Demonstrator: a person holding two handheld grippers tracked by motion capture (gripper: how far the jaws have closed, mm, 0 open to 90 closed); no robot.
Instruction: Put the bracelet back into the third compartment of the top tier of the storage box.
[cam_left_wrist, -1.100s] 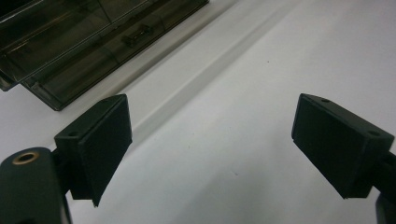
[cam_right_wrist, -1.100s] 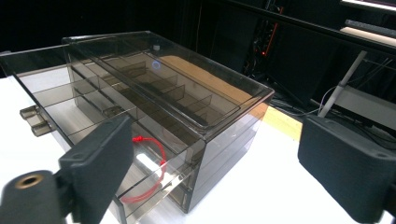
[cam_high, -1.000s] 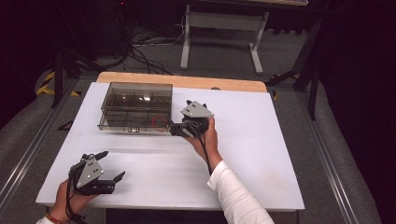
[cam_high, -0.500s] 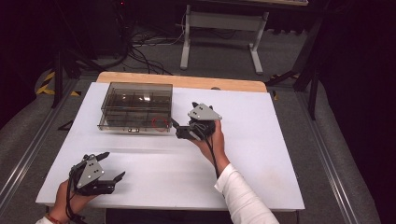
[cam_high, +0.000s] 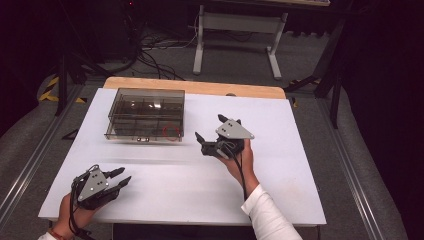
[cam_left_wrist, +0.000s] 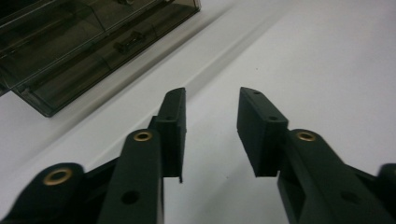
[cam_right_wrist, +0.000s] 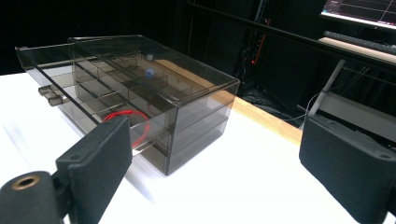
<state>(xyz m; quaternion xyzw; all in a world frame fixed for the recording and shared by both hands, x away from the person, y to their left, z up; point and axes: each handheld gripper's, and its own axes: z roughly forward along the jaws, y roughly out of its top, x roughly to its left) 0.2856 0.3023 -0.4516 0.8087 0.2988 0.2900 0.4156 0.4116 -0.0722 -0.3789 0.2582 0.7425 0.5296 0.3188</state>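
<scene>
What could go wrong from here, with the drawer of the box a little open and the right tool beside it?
1. The top drawer stands slightly out; a careless nudge from the right tool might push the light smoked plastic box across the smooth table.
2. The red ring inside could snag if the drawer is pulled quickly.

My smoked, see-through drawer box sits upright at the counter's far left, its upper drawer pulled slightly out. Inside a front compartment of that drawer lies a red ring, flat against the divider.
</scene>
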